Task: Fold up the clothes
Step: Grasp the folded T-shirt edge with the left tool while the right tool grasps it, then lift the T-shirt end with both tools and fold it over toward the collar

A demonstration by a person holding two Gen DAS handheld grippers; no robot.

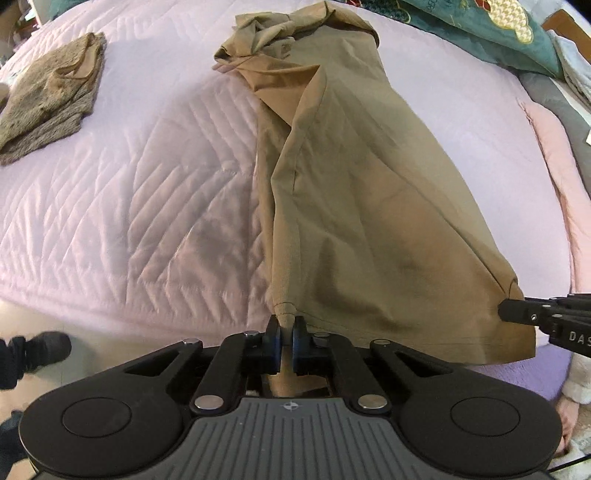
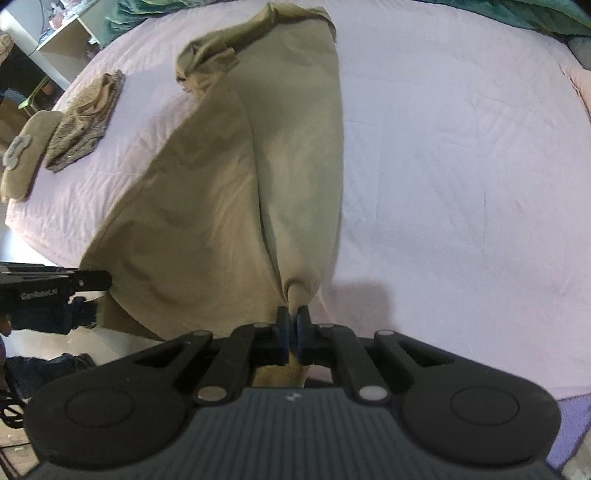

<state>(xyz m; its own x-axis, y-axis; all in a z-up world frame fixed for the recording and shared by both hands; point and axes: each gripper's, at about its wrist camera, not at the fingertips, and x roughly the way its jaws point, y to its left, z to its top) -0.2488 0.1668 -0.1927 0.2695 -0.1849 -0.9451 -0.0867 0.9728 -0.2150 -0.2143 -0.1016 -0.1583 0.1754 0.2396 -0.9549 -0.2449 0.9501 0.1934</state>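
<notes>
A tan garment lies stretched lengthwise on the pale pink quilted bed, its far end bunched up. My left gripper is shut on the garment's near left corner, at a ribbed hem. My right gripper is shut on the near right corner of the same garment, which is pulled taut and lifted a little at the near edge. The right gripper also shows in the left wrist view, and the left gripper shows in the right wrist view.
A folded grey-brown knit garment lies on the bed's far left; it also shows in the right wrist view, next to a tan slipper-like item. Teal bedding and a pink blanket lie at the right. The floor is below the bed's near edge.
</notes>
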